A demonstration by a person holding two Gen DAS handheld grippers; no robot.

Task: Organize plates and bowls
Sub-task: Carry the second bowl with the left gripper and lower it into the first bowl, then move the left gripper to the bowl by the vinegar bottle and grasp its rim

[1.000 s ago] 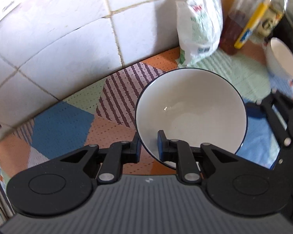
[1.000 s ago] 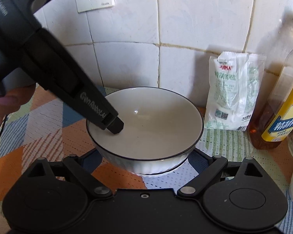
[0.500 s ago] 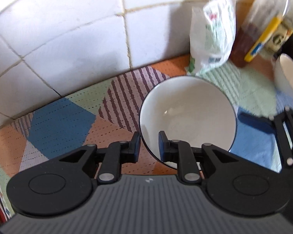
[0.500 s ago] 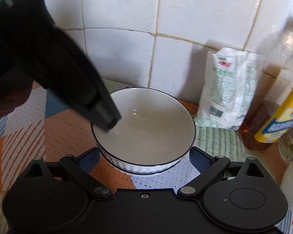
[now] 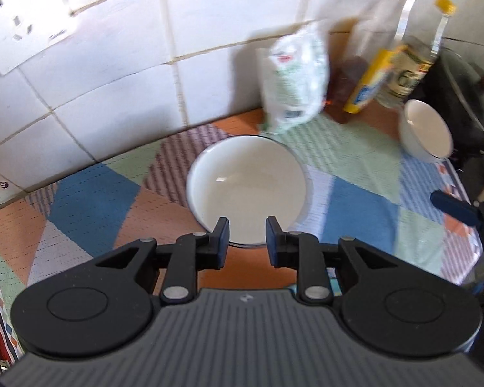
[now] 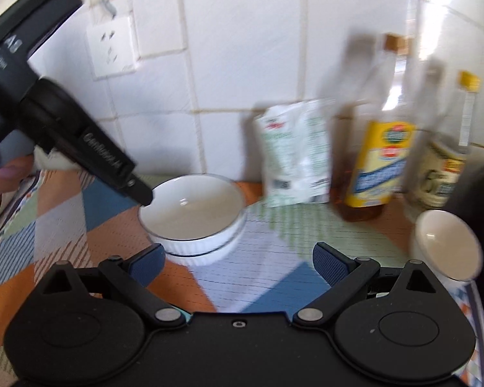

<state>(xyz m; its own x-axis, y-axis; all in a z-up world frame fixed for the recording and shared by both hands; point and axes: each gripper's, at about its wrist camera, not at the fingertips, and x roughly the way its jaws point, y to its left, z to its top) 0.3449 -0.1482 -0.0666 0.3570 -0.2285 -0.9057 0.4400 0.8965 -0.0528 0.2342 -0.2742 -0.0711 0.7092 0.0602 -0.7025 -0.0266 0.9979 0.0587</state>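
Note:
A white bowl with a dark rim (image 5: 247,187) sits nested on a second white ribbed bowl on the patchwork mat; it also shows in the right wrist view (image 6: 193,211). My left gripper (image 5: 247,237) hovers just above its near rim, jaws slightly apart and holding nothing. My right gripper (image 6: 238,259) is wide open and empty, pulled back from the bowl stack. A smaller white bowl (image 5: 426,132) stands at the right by the bottles; the right wrist view shows it as well (image 6: 445,246).
A white-green bag (image 5: 293,80) and several oil bottles (image 5: 371,74) stand against the tiled wall behind the bowls. A dark pot (image 5: 468,93) is at the far right. A wall socket (image 5: 25,22) is at the upper left.
My left gripper has let go of the bowl rim and lifted back; the bowl now rests on the stack. My right gripper has drawn back and turned right.

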